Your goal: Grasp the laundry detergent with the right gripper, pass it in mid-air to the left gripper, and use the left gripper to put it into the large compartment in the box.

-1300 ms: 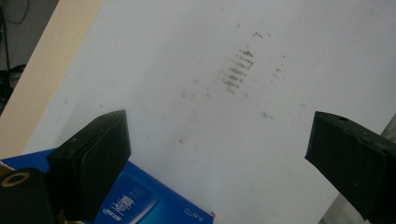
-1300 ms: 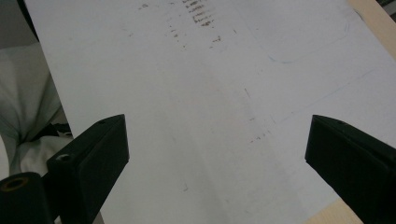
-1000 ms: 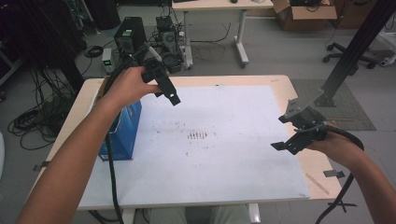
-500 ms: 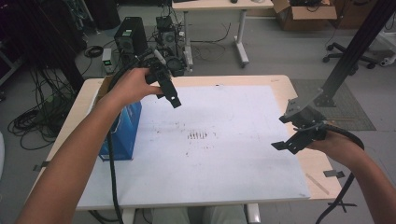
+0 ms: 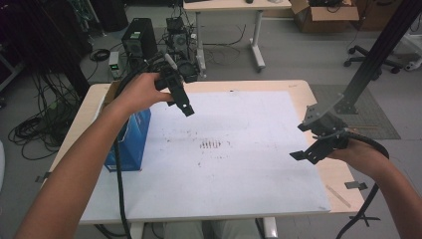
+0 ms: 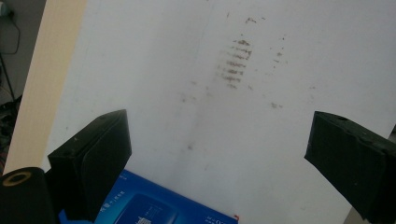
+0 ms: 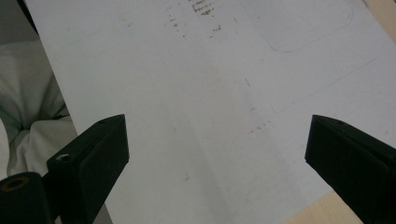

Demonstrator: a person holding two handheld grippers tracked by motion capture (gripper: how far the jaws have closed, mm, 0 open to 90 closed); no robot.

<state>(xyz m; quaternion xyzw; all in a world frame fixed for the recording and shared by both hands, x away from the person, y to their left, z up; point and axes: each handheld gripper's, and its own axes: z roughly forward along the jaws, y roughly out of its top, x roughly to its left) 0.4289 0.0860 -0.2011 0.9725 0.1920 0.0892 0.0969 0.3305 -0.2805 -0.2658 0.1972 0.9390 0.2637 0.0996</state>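
Blue box (image 5: 130,142) stands upright at the left edge of the surface (image 5: 308,97), on the left border of the white sheet (image 5: 239,169); top of it reads as open cardboard in the high view, contents can't be told. Left gripper (image 5: 181,102) hangs in the air just right of the blue box top and toward the far side of it, pointing down at the sheet. Jaws wide apart, nothing between them. In the left gripper view (image 6: 219,158) the box's blue printed face (image 6: 149,207) sits at the bottom edge between the jaws, no contact visible. Smudge marks (image 5: 211,145) lie right of the box, mid-sheet; also in the left gripper view (image 6: 236,63).

Right gripper (image 5: 313,142) is well apart from the blue box, across the sheet at its right edge, held above the surface. Jaws spread wide, empty; the right gripper view (image 7: 217,158) shows bare sheet (image 7: 210,93) between them and a strip of wooden surface (image 7: 308,212) at the bottom.
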